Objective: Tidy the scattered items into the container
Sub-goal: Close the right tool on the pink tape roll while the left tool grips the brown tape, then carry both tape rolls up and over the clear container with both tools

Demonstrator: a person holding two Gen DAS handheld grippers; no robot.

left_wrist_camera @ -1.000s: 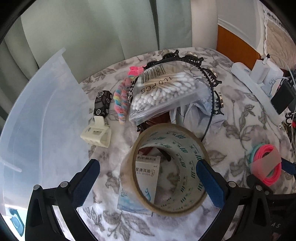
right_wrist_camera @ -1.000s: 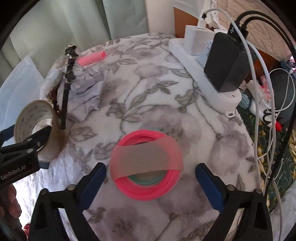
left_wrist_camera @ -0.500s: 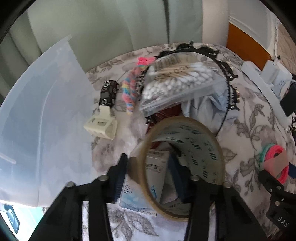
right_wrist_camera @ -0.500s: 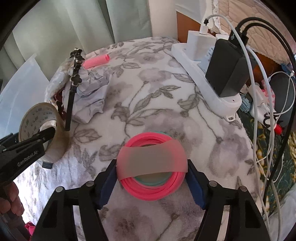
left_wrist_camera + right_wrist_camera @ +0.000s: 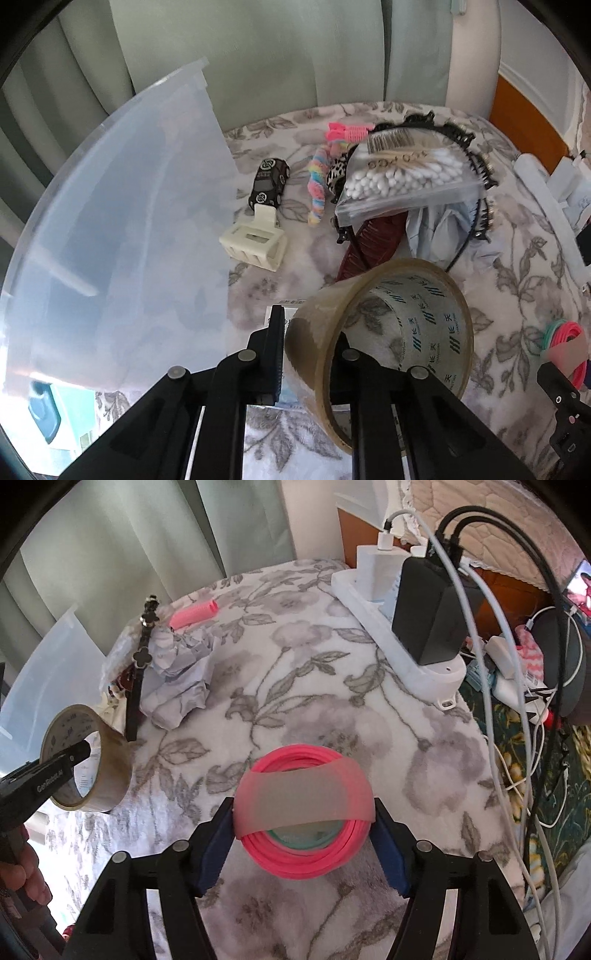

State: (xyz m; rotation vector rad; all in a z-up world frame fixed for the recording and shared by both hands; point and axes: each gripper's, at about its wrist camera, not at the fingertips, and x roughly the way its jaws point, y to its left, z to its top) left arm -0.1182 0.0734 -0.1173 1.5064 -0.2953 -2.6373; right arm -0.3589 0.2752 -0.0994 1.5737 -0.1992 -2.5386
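Tape roll (image 5: pixel 384 328) stood gripped by its wall in the left gripper (image 5: pixel 310 354), one finger outside and one inside the ring; the jaws were closing, nearly together, with only that wall between them. Seen from the right wrist, the roll (image 5: pixel 86 758) hung tilted above the floral cloth (image 5: pixel 295 672), clear of it, with a person's fingers (image 5: pixel 22 871) at the frame's lower left edge.

Right gripper (image 5: pixel 303 834) held the pink coil (image 5: pixel 304 812), blue pads touching its two sides, jaws at a middling width. The coil lay on the cloth, a pale band wrapped across its top.

Container (image 5: pixel 122 236), translucent plastic, stood at the left of the cloth, just beside the toy car (image 5: pixel 269 181) and the cream hair clip (image 5: pixel 255 242), which touched each other.

Remaining scattered items, in the left wrist view:
- a pastel hair tie (image 5: pixel 317 188) near the car;
- a bag of cotton swabs (image 5: pixel 406 181) lying over a dark red comb (image 5: pixel 373 243) and a black headband (image 5: pixel 476 166);
- crumpled paper (image 5: pixel 439 229) beside the comb;
- a small box (image 5: pixel 284 310) partly hidden behind the left gripper.

Power strip (image 5: pixel 399 627) with chargers lay along the cloth's far right edge, well apart from the coil.
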